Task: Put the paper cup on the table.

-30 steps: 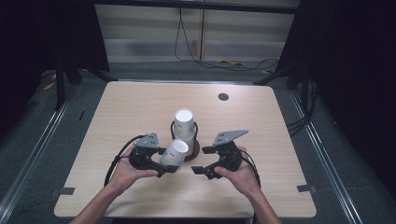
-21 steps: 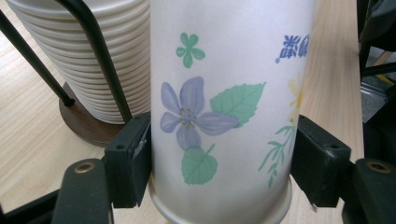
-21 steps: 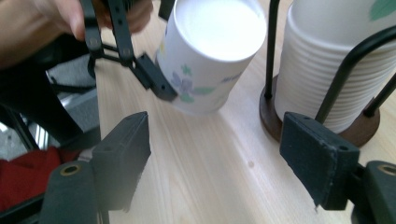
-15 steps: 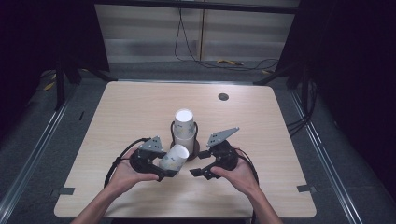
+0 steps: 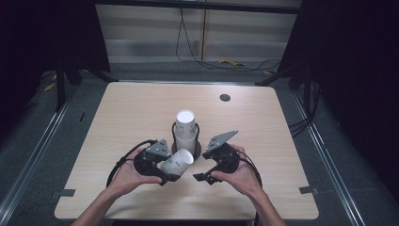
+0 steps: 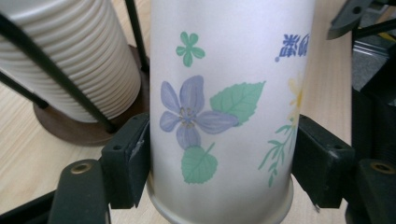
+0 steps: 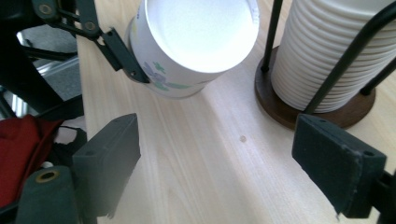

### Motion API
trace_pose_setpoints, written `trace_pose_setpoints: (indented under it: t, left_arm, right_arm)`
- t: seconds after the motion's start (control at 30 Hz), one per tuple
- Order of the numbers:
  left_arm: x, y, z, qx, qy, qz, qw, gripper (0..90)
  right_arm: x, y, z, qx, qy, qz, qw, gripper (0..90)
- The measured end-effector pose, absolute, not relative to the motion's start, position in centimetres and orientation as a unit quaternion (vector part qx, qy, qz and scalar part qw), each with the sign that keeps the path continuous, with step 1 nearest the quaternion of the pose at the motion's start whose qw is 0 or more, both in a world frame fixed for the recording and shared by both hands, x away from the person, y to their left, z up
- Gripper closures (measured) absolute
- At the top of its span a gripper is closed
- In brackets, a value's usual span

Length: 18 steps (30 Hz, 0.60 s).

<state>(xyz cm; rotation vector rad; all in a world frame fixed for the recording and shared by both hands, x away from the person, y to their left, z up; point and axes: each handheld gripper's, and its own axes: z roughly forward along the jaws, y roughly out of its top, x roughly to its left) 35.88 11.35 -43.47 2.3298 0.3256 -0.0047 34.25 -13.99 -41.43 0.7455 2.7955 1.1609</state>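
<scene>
Between our left gripper's (image 6: 219, 158) pads: flowered paper cup (image 6: 224, 107), clamped. Beyond them: caged cup stack (image 5: 185, 131). Our right gripper (image 7: 224, 158): jaws just widened, apart over bare tabletop (image 7: 196, 154).

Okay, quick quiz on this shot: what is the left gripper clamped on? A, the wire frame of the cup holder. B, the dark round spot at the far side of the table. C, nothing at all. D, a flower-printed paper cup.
D: in the left gripper view both black jaws of the left gripper press the sides of the flower-printed paper cup, beside the stack of cups in its holder.
</scene>
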Motion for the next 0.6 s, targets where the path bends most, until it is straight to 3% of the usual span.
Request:
trace_pose_setpoints:
  t: [0.07,0.13,0.3,0.4,0.6]
  left_arm:
    - [35.9,11.3,-43.3,0.914,0.129,-0.001,0.385,28.7]
    - [36.0,11.2,-43.1,0.918,0.125,-0.005,0.377,28.9]
    - [36.2,10.6,-43.1,0.930,0.107,0.000,0.351,29.4]
    - [36.2,10.1,-43.4,0.938,0.104,0.023,0.330,29.3]
    - [36.0,9.5,-43.7,0.945,0.091,0.022,0.313,29.4]
  right_arm:
    - [34.2,-14.0,-41.4,0.239,0.897,0.371,0.011,15.9]
    - [34.2,-13.9,-41.3,0.234,0.899,0.370,0.007,22.3]
    - [34.5,-13.8,-41.4,0.233,0.906,0.353,-0.003,23.7]
    - [34.5,-13.6,-41.4,0.229,0.912,0.341,-0.018,27.4]
    - [35.1,-13.4,-42.2,0.222,0.925,0.307,-0.024,23.8]
